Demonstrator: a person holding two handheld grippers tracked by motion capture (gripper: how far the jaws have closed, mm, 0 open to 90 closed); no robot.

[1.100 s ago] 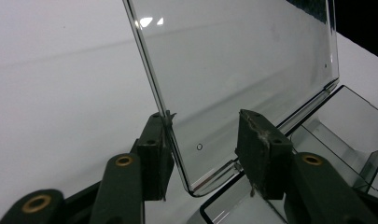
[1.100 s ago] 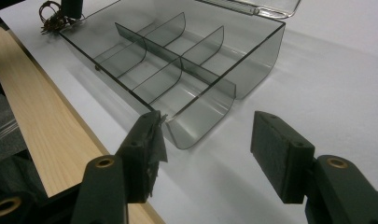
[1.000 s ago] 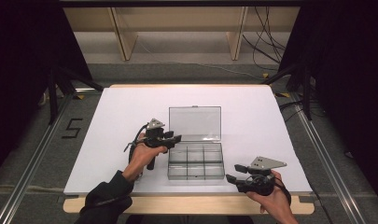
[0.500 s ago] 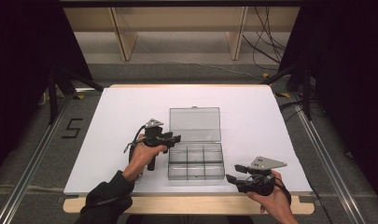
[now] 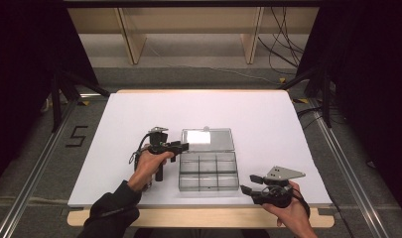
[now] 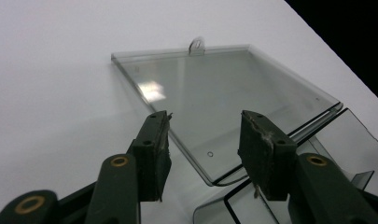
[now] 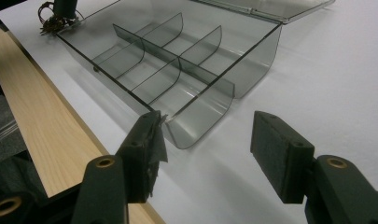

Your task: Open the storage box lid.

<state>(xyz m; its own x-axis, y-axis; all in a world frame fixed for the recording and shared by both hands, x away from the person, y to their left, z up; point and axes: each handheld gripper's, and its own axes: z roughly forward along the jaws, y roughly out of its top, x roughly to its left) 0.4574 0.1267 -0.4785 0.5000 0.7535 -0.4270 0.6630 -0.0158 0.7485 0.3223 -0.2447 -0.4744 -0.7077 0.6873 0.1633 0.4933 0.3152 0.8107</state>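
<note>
A clear plastic compartment box (image 5: 208,171) lies open on the white table, its lid (image 5: 207,140) folded flat behind the divided tray. The tray holds several empty compartments (image 7: 177,70). My left gripper (image 5: 181,146) is open at the lid's near left corner (image 6: 210,172), jaws straddling the lid's edge without touching it. The lid's hang tab (image 6: 196,45) points away. My right gripper (image 5: 248,183) is open near the table's front edge, just right of the tray's front right corner (image 7: 191,126), with nothing between its jaws.
The white table top (image 5: 139,114) has a wooden front edge (image 5: 203,215) close to my right hand. A wooden shelf frame (image 5: 188,29) and cables (image 5: 283,49) stand on the floor beyond the table. The left gripper's cable (image 7: 56,21) lies beside the tray.
The left gripper has shifted slightly right toward the lid. The right gripper has barely moved.
</note>
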